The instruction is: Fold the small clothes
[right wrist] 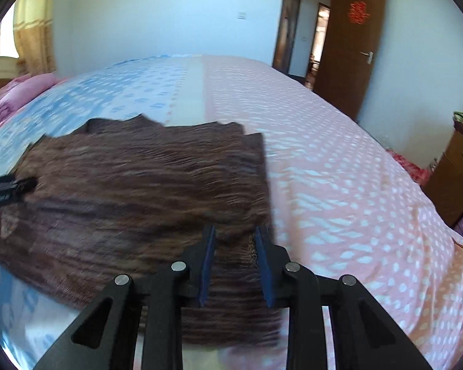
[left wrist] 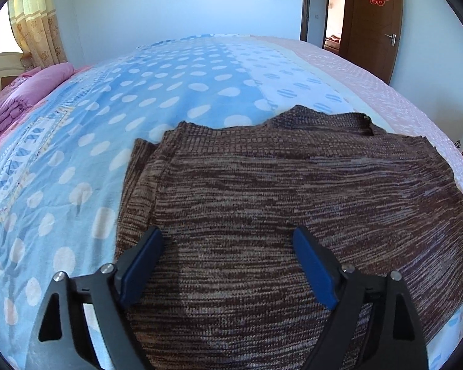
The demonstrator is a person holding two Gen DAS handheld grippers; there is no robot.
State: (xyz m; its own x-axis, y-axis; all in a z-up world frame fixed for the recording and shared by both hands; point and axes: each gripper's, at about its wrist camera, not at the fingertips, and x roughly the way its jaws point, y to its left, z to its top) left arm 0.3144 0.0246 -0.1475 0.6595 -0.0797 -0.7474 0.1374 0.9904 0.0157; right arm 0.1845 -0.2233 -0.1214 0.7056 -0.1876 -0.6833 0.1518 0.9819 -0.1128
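A brown knit garment (left wrist: pixel 277 203) lies folded flat on the bed, its ribbed edges toward the far side. My left gripper (left wrist: pixel 228 231) stands open wide just above the garment's near left part, with nothing pinched between the blue pads (left wrist: pixel 142 265). In the right wrist view the same garment (right wrist: pixel 139 191) is blurred. My right gripper (right wrist: pixel 235 229) hovers at its near right edge, jaws narrow but apart, and a small raised bit of knit sits by the right pad (right wrist: pixel 262 256). The left gripper's finger (right wrist: pixel 9 188) shows at the garment's left side.
The bed cover is blue with white dots (left wrist: pixel 108 123) on the left and pink with white spots (right wrist: pixel 339 169) on the right. A folded pink quilt (left wrist: pixel 24 98) lies at the far left. A brown door (right wrist: pixel 348 49) and a wooden cabinet (right wrist: pixel 456 175) stand at the right.
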